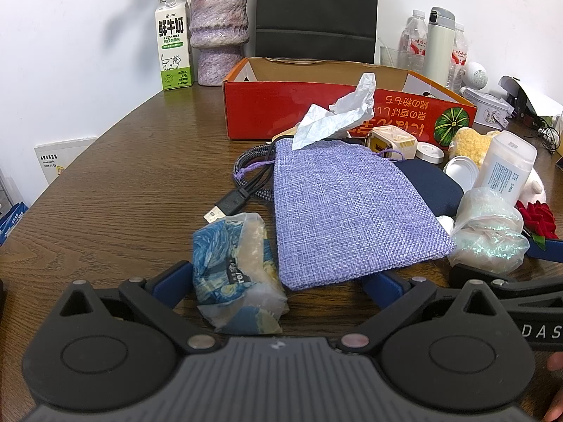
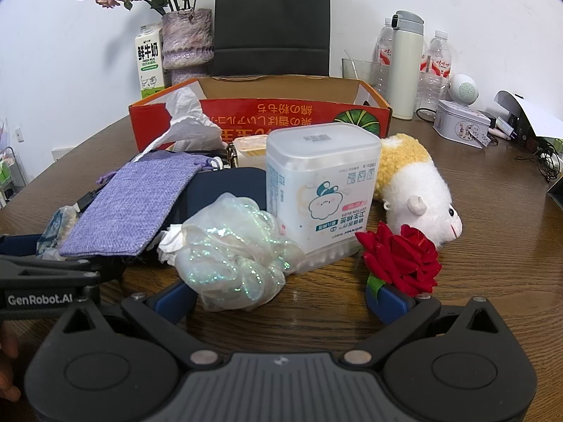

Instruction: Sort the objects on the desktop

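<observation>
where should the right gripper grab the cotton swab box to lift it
Grip the cotton swab box high on its two side walls, coming straight down from above. It stands upright, and the top is clear. Lower down, the shiny plastic bag and red rose crowd its base. The right gripper is open, though whether it spans the box is unclear.

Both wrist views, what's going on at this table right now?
A person holds both grippers low over a cluttered wooden table, and neither grips anything. The left gripper is wide open around a blue-patterned wrapped packet, beside a purple fabric pouch. The right gripper is wide open around a crumpled iridescent bag, with a cotton swab box and a red rose near. The red cardboard box behind looks empty.
</observation>
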The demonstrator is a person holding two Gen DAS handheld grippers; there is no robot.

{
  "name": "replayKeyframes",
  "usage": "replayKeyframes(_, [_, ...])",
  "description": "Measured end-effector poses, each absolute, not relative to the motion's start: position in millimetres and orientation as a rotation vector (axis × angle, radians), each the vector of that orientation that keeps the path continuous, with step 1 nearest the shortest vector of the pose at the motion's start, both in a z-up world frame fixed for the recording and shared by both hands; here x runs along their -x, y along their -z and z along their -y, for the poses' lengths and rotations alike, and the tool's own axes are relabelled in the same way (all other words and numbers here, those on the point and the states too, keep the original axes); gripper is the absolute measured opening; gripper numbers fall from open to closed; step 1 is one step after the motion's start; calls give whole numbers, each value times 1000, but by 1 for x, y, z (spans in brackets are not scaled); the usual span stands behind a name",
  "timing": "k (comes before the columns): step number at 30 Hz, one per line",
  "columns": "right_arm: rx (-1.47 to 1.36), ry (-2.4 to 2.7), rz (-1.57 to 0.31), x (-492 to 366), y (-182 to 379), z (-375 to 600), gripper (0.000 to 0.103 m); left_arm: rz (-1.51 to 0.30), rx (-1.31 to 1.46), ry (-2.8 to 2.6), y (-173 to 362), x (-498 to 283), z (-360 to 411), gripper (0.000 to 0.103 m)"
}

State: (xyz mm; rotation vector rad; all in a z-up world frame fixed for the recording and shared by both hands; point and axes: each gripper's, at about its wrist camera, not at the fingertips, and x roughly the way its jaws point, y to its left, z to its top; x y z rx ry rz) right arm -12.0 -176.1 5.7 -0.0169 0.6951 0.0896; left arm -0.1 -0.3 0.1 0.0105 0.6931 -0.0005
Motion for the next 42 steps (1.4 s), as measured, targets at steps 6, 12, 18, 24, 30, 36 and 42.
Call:
replayKeyframes(6, [17, -89, -695, 12, -6, 176, 103, -693, -11, 1, 0, 0, 0, 103])
replayKeyframes(12, [16, -89, -695, 12, -6, 176, 103, -693, -10, 1, 0, 0, 0, 103])
replayKeyframes(18, [17, -89, -695, 12, -6, 176, 103, -693, -10, 1, 0, 0, 0, 103])
replayKeyframes(24, [17, -89, -695, 12, -6, 175, 103, -693, -10, 2, 0, 0, 0, 103])
replayKeyframes(30, [15, -85, -695, 12, -6, 175, 103, -693, -10, 1, 0, 0, 1, 103])
replayKeyframes(36, [15, -85, -694, 12, -6, 175, 103, -693, -11, 2, 0, 0, 1, 103])
replayKeyframes(42, [16, -116, -739, 23, -12, 179, 103, -693, 1, 75, -8, 23, -8, 103])
